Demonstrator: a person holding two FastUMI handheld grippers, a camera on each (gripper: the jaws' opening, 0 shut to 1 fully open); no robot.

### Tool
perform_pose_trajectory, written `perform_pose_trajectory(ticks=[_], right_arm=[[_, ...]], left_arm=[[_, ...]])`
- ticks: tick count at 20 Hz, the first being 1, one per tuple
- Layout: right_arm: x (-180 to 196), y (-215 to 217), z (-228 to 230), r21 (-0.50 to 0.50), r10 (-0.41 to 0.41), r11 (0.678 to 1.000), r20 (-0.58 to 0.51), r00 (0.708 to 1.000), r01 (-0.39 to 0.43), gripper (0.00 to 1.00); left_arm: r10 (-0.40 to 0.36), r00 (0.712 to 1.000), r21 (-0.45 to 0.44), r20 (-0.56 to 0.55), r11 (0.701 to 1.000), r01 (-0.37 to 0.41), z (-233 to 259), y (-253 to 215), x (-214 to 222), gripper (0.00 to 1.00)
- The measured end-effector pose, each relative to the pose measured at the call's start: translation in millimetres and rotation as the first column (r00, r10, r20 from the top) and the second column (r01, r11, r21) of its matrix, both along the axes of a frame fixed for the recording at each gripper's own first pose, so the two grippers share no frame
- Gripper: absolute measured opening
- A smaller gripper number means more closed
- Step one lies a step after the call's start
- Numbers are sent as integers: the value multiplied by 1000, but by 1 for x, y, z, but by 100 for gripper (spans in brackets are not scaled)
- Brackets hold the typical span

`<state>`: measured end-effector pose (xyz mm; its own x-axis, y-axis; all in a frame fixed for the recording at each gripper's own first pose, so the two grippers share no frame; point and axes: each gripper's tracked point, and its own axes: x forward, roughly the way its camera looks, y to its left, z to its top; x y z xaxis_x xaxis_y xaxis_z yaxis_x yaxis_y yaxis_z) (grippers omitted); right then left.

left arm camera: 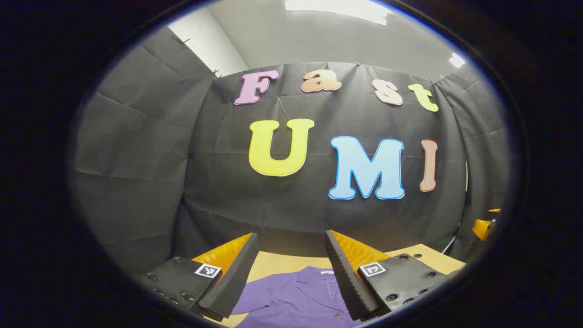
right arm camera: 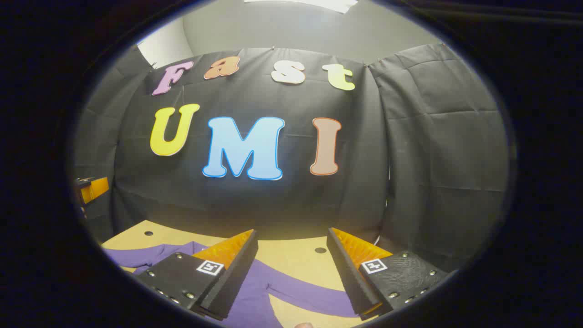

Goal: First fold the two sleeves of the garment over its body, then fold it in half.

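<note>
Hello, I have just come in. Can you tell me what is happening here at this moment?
A person holds two grippers above a purple shirt that lies on a wooden table in a booth. The left gripper is open over the collar and buttons. The right gripper is also open, over a sleeve that is spread out to the side. Neither gripper holds the cloth, and that sleeve is not yet folded, so the folding seems about to begin.

No legible text beyond wall letters.
</note>
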<state>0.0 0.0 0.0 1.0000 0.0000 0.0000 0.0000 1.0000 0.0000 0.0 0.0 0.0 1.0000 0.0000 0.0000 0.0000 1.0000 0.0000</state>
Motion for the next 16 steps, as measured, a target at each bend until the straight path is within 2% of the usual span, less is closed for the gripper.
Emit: perform_pose_trajectory(ticks=[16], right_arm=[[-2,-2,-13,30,-7,1000,-18,1000,8,94]], left_arm=[[11,1000,25,1,1000,-11,3,-2,-13,92]])
